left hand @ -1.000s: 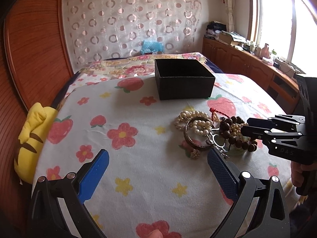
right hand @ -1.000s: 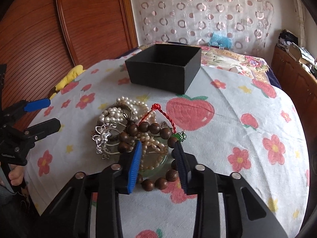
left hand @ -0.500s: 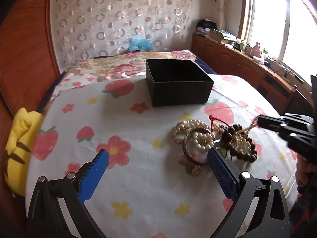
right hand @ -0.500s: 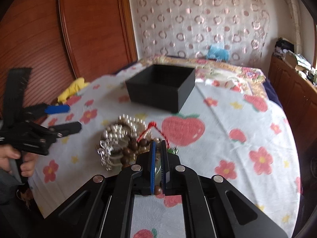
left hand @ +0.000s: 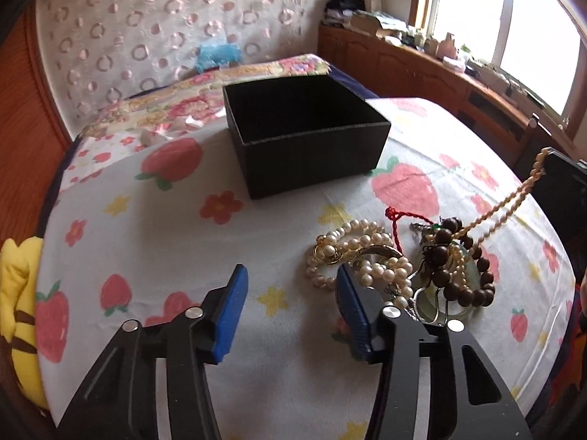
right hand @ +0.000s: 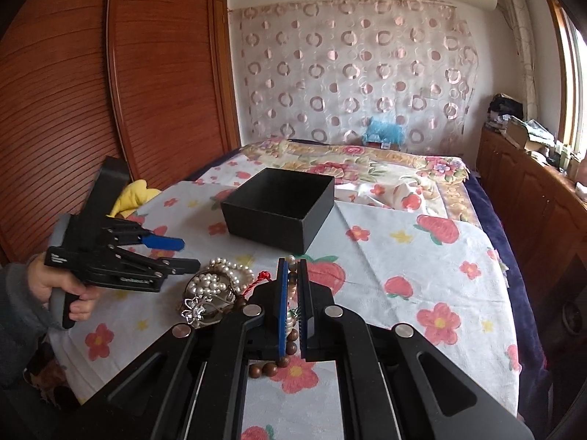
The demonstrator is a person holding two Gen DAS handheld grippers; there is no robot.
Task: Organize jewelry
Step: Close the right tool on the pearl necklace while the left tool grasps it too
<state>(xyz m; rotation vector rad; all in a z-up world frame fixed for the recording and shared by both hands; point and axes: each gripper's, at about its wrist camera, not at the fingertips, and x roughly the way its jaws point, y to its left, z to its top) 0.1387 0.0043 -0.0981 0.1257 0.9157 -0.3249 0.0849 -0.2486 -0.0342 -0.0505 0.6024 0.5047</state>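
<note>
A heap of jewelry lies on the strawberry-print cloth: white pearl strands, a dark wooden bead bracelet, a red cord, a silver brooch. My right gripper is shut on a thin pearl necklace, which stretches taut up from the heap to the right. My left gripper is open and empty, just left of the heap; it also shows in the right wrist view. An open black box stands behind the heap, also seen in the right wrist view.
A yellow plush toy lies at the cloth's left edge. Wooden wardrobe doors stand left, a wooden cabinet with clutter under the window at right. The bed with floral bedding stretches behind the box.
My right gripper closed on the thin pearl necklace and lifted up and back, pulling it taut. My left gripper moved in toward the heap, its jaws narrower than before.
</note>
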